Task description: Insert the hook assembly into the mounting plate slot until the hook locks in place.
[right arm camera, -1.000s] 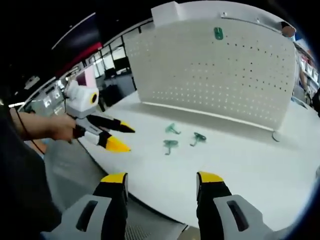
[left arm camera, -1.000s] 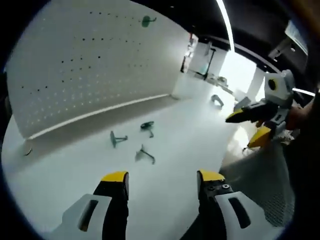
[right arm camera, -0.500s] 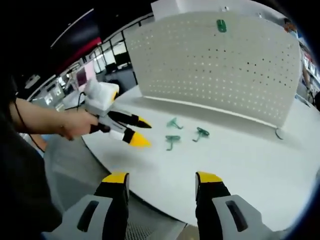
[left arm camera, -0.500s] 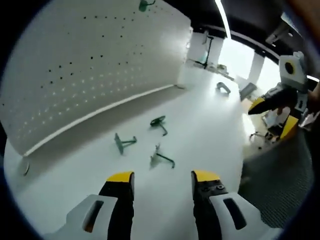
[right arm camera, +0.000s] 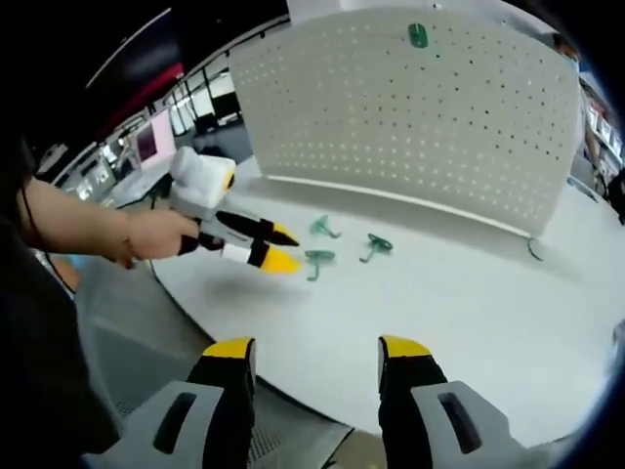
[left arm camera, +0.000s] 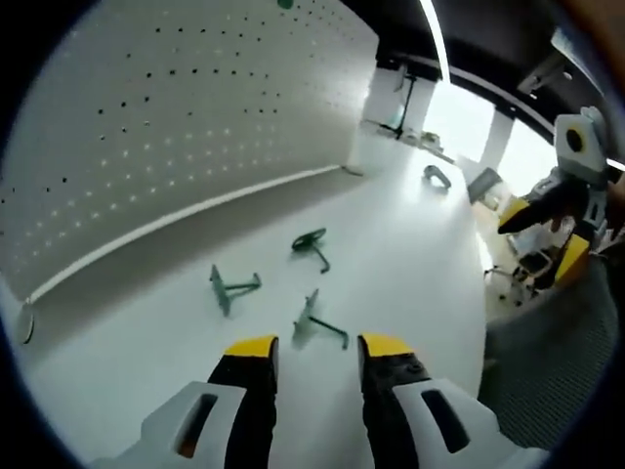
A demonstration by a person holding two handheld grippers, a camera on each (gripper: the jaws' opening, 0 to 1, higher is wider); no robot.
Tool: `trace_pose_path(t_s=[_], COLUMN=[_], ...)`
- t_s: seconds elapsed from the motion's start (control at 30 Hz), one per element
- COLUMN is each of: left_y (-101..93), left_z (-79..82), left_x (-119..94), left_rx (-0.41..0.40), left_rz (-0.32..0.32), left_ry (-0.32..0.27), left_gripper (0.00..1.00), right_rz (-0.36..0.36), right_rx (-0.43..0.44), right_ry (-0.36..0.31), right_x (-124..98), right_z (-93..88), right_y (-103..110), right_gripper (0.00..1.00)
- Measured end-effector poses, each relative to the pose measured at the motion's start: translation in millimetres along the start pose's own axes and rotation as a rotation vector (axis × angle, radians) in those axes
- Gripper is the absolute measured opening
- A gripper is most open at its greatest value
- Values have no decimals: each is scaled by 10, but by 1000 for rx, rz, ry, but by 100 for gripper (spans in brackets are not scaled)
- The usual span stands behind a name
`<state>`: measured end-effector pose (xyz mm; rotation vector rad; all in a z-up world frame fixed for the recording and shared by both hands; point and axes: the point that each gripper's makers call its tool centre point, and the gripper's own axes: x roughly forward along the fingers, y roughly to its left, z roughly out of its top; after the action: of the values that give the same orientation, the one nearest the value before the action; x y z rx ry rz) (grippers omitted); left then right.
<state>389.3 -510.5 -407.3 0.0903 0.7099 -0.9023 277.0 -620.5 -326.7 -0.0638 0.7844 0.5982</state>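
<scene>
My left gripper (left arm camera: 312, 344) hangs low over the white tabletop (left arm camera: 410, 254), its yellow-tipped jaws apart with a narrow gap and nothing between them. Just ahead of the tips lies the nearest green hook (left arm camera: 317, 327), resting on its flat base plate with the stem pointing away to the right. A second green hook (left arm camera: 228, 287) lies a little further on and to the left, and a third green hook (left arm camera: 312, 244) lies beyond, nearer the board. All three are loose on the tabletop and apart from one another.

The white pegboard (left arm camera: 176, 127) stands upright along the far edge of the tabletop, its face dotted with rows of small holes. In my right gripper view one mounted green hook (right arm camera: 418, 35) sits high on the pegboard near its top edge.

My right gripper (right arm camera: 314, 350) is held back off the near edge of the tabletop, jaws wide apart and empty. From there I see my left gripper out over the tabletop, held in my hand (right arm camera: 146, 237), its tips just beside the closest hook. A small dark hook (left arm camera: 436, 176) lies on the tabletop towards its far right end, well apart from the three.
</scene>
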Motion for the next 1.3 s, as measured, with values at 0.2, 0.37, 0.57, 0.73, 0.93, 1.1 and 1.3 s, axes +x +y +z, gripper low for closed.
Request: trace_pose_path(t_s=[0.2, 0.37, 0.57, 0.73, 0.93, 1.1, 1.3], left_y=[-18, 29, 43, 91, 49, 81, 115], left_z=[-50, -48, -24, -16, -41, -30, 47], left_x=[82, 125, 175, 215, 255, 271, 206], left_rx=[39, 49, 67, 65, 101, 102, 128], left_rz=[-7, -10, -28, -34, -47, -36, -7], left_ry=[19, 25, 25, 23, 26, 27, 23], left_gripper=[32, 32, 25, 17, 6, 4, 3], right_rz=[-7, -11, -7, -4, -27, -33, -28], right_rx=[31, 51, 60, 72, 82, 98, 96], right_ry=[6, 10, 10, 15, 12, 9, 6], right_x=[10, 57, 98, 107, 78, 76, 103], right_z=[-31, -39, -13, -33, -43, -52, -46], right_y=[-41, -88, -59, -52, -138, -158, -143], right_gripper=[50, 49, 49, 49, 49, 49, 49])
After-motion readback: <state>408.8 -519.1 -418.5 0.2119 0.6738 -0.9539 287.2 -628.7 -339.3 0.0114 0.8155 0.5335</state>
